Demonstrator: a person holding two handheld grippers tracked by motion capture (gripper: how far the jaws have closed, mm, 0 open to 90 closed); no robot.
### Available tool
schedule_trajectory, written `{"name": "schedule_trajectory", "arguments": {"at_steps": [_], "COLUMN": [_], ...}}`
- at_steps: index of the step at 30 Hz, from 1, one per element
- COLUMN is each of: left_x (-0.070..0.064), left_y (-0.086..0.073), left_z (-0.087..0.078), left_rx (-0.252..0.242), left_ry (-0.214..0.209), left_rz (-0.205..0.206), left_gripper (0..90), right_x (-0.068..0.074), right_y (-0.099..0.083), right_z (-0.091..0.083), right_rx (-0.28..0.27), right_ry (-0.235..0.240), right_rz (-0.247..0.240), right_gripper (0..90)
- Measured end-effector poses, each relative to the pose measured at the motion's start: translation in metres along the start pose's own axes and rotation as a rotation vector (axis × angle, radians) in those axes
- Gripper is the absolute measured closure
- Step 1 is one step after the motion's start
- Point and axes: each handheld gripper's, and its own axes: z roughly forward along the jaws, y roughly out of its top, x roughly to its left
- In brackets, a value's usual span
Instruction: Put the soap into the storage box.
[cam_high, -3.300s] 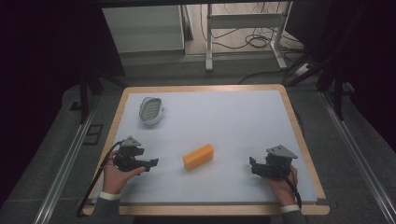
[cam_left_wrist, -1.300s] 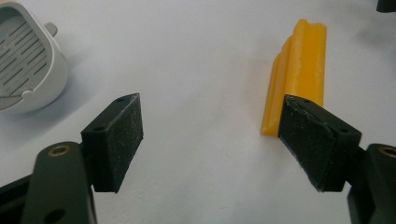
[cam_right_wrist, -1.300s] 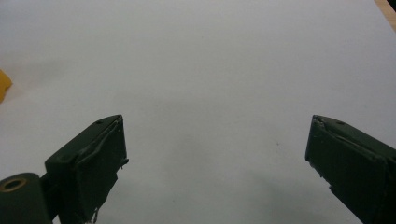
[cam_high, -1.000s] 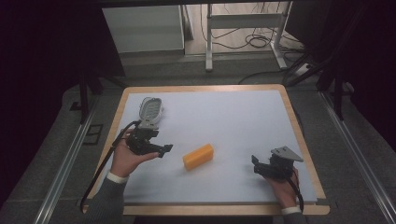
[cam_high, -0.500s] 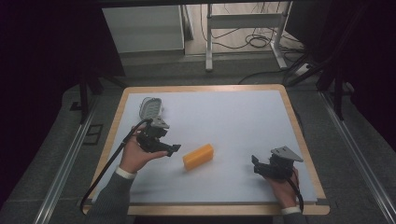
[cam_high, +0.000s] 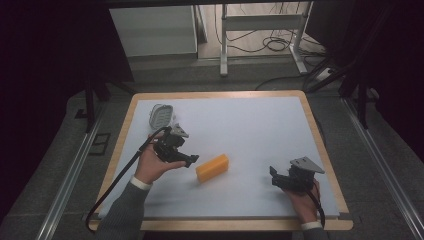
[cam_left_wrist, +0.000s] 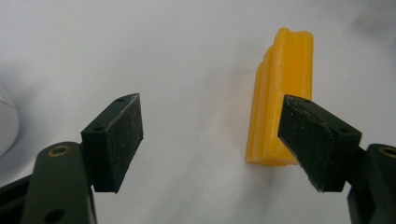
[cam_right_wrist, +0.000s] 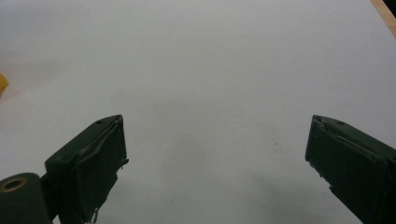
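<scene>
The yellow block (cam_high: 212, 168) lies flat near the middle of the bench (cam_high: 250, 130), and everything turns on it. The left gripper (cam_high: 189, 160) hangs just beside the block's left end, jaws spread wide and holding nothing. This looks like the approach before a grasp. In the left gripper view the block (cam_left_wrist: 280, 102) sits off to one side, partly behind one jaw rather than between the two, so the next move calls for sliding across until the jaws straddle it, then lowering and closing.

The right gripper (cam_high: 274, 181) rests well to the right of the block, its jaws also wide apart and empty over bare bench.

Beyond the block, to its upper left, a pale oval thing (cam_high: 161, 115) lies partly behind the left gripper; I cannot make out what it is. The block's grooved face is blurred, so its material is hard to judge.
</scene>
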Motion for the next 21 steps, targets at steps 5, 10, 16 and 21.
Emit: {"name": "schedule_trajectory", "arguments": {"at_steps": [5, 10, 16, 21], "left_x": [-0.007, -0.017, -0.029, -0.029], "left_y": [0.004, 0.01, 0.016, 0.019], "left_z": [0.005, 0.013, 0.019, 0.022], "left_rx": [0.009, 0.025, 0.025, 0.013], "left_ry": [-0.006, -0.029, -0.02, -0.026], "left_rz": [0.017, 0.035, 0.077, 0.05], "left_gripper": [22.6, 23.0, 23.1, 25.2], "right_x": [0.0, 0.0, 0.0, 0.0], "right_y": [0.0, 0.0, 0.0, 0.0], "right_z": [0.0, 0.0, 0.0, 0.0], "right_rx": [0.0, -0.005, -0.005, -0.006], "right_ry": [-0.002, -0.005, -0.007, -0.008], "right_rz": [0.003, 0.008, 0.008, 0.014], "right_gripper": [5.4, 5.4, 5.4, 5.4]}}
